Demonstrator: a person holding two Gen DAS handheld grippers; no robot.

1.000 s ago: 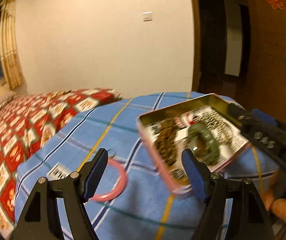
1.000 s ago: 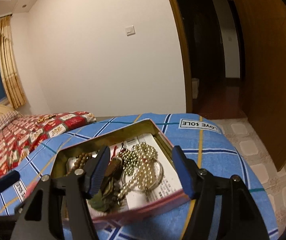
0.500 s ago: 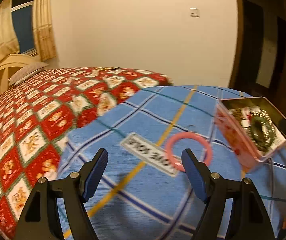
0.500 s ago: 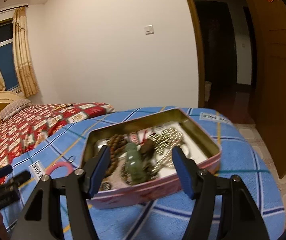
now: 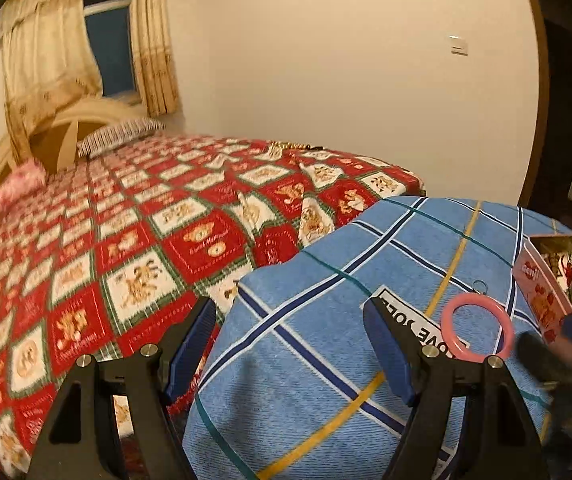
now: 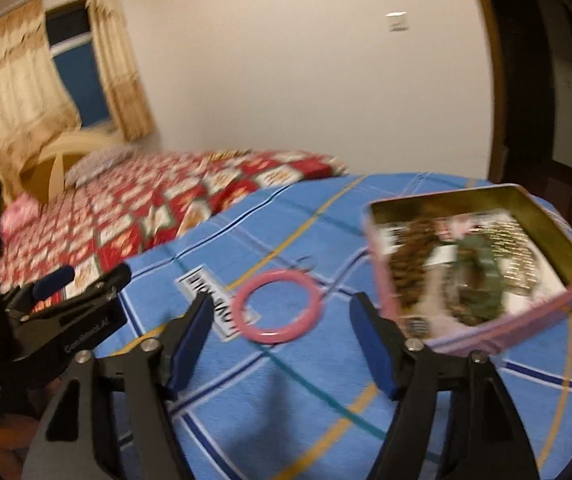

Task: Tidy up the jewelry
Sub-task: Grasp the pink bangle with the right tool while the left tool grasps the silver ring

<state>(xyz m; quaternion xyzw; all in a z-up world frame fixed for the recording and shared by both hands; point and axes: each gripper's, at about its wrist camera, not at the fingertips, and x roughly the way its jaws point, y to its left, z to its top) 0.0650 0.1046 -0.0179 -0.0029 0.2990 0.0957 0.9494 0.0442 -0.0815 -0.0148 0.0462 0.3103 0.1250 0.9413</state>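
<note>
At the left, the left tongs (image 5: 290, 344) are held wide and empty over the blue plaid cloth (image 6: 326, 396) covering the counter. The pink plastic bangle (image 6: 277, 306) lies flat between the wide, empty right tongs (image 6: 279, 342), seemingly lined up for grasping. At the right, the open pink tin box (image 6: 482, 334) holds beaded jewelry, likely the bangle's destination.

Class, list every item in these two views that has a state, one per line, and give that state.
Left gripper: jaws open, empty.
Right gripper: jaws open, empty.
Pink bangle: lying flat on the blue blanket, outside the tin.
Tin: lidless, holding jewelry.
Small metal ring: loose on the blanket.
</note>
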